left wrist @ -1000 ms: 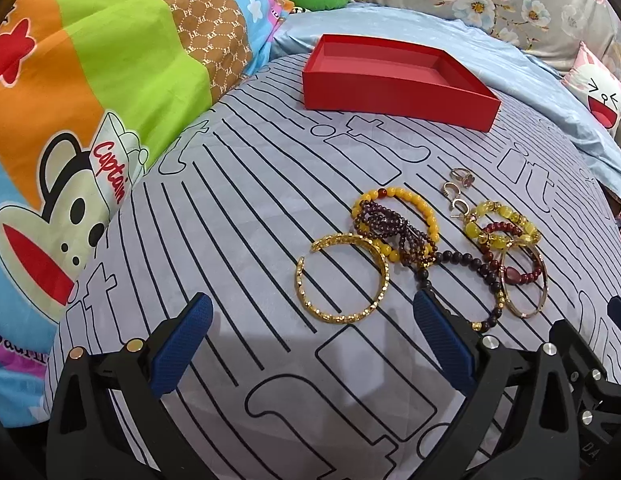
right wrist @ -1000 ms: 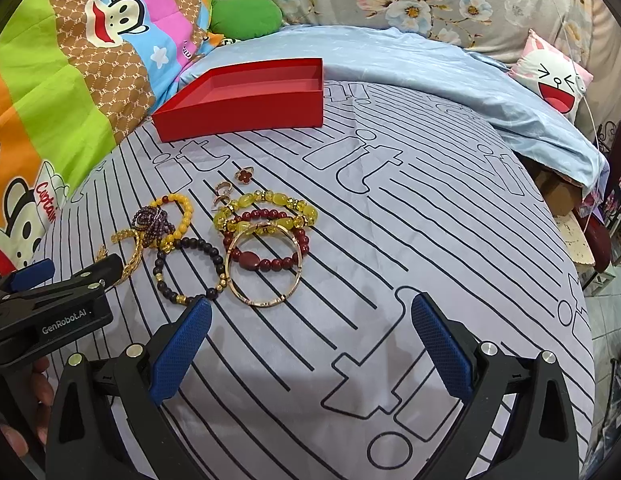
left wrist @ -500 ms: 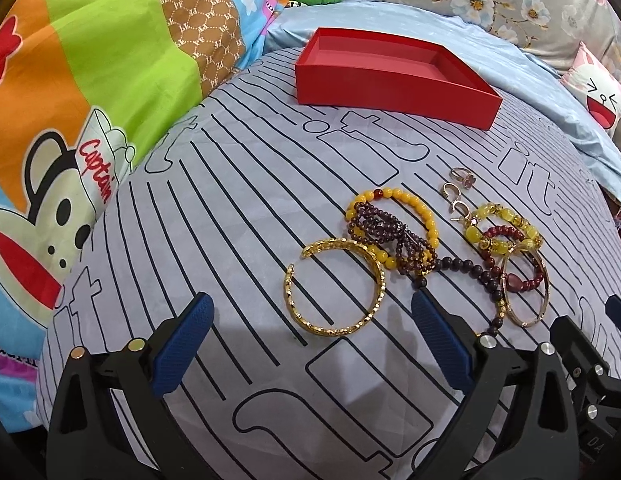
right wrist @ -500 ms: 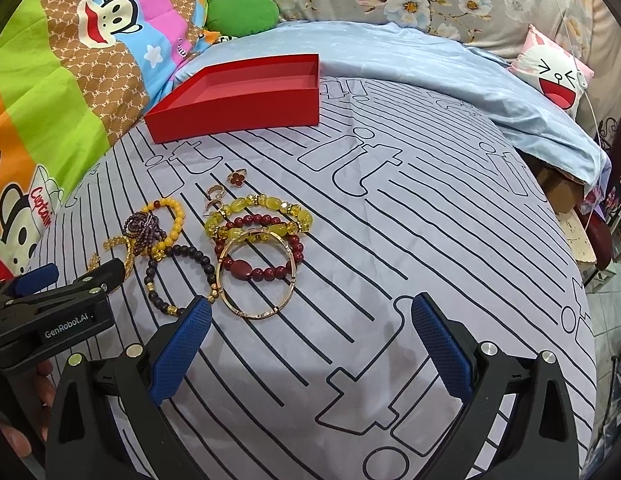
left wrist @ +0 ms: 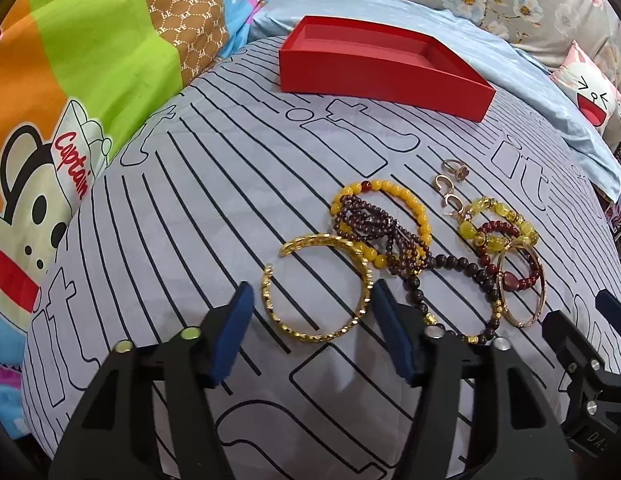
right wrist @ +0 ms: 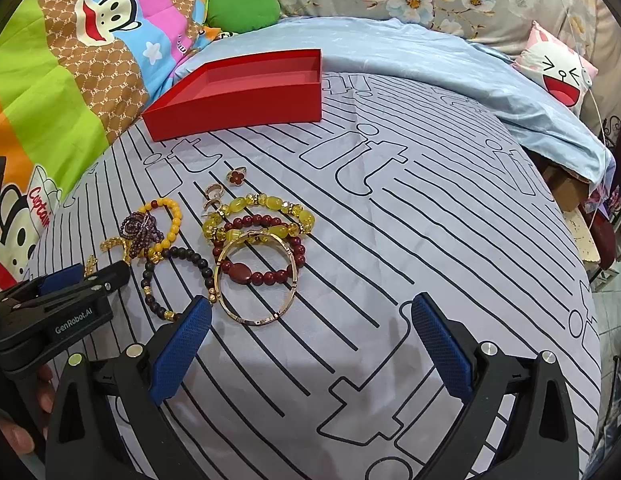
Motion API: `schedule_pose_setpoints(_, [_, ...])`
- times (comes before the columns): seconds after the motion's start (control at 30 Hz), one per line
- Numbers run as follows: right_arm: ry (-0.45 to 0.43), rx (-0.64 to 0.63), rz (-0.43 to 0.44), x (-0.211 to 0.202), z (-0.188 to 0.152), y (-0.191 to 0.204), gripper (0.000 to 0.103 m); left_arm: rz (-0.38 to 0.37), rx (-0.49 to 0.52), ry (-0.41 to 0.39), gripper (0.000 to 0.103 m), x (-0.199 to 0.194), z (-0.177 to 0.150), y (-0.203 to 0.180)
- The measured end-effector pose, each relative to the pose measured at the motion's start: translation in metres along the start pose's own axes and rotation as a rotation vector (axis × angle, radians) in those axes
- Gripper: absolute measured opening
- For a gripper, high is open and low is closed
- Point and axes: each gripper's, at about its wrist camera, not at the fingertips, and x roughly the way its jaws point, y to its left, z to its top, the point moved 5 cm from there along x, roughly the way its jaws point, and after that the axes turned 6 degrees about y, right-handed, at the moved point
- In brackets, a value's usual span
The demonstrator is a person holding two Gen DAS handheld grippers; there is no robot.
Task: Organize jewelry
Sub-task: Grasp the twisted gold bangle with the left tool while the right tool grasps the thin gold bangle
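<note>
A gold bangle (left wrist: pixel 310 336) lies flat on the striped grey bedcover (left wrist: pixel 230 200). My left gripper (left wrist: pixel 310 292) straddles the bangle with its jaws closing. The right pad (left wrist: pixel 384 308) is at the bangle's rim, while the left pad (left wrist: pixel 238 312) still stands a little off it. Beside the bangle are a yellow bead bracelet (left wrist: pixel 394 188), a purple bead strand (left wrist: pixel 370 220) and a dark bead bracelet (left wrist: pixel 450 260). My right gripper (right wrist: pixel 310 306) hovers open and holds nothing, just right of a rose-gold bangle (right wrist: pixel 256 322). An empty red box (right wrist: pixel 238 108) sits at the back.
A red bead bracelet (right wrist: pixel 262 278), a chunky yellow bracelet (right wrist: pixel 270 202), a ring (right wrist: pixel 235 176) and earrings (right wrist: pixel 212 192) lie near the pile. A colourful cartoon quilt (left wrist: pixel 90 80) rises at the left. A blue sheet (right wrist: pixel 430 64) and a pillow (right wrist: pixel 558 76) lie behind.
The left gripper's jaws have narrowed from wide open to close around the gold bangle, and it has edged nearer. The right gripper has stayed where it was.
</note>
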Motion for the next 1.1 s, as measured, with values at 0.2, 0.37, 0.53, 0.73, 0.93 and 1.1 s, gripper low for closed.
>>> schedule_pose_setpoints(0.2, [0.008,-0.009,0.007,0.004,0.002,0.004,0.097,-0.008,-0.004,-0.009,0.053,-0.001,0.002,0.002])
schedule_pose_setpoints(0.37, [0.010,-0.023,0.031,0.009,0.007,0.013,0.097,0.001,-0.010,-0.027,0.053,-0.009,0.004,0.006])
schedule_pose_setpoints(0.53, [0.007,-0.032,0.045,0.016,0.014,0.024,0.093,0.009,-0.023,-0.026,0.053,-0.011,0.004,0.011])
schedule_pose_setpoints(0.73, [0.034,-0.008,0.053,0.029,0.017,0.022,0.077,0.015,-0.016,-0.024,0.053,-0.011,0.004,0.012])
schedule_pose_setpoints(0.93, [0.039,-0.013,0.060,0.032,0.016,0.023,0.075,0.014,-0.003,-0.026,0.053,-0.009,0.006,0.008])
schedule_pose_setpoints(1.1, [0.040,-0.034,0.059,0.035,0.018,0.028,0.074,0.014,0.001,-0.022,0.053,-0.007,0.006,0.006])
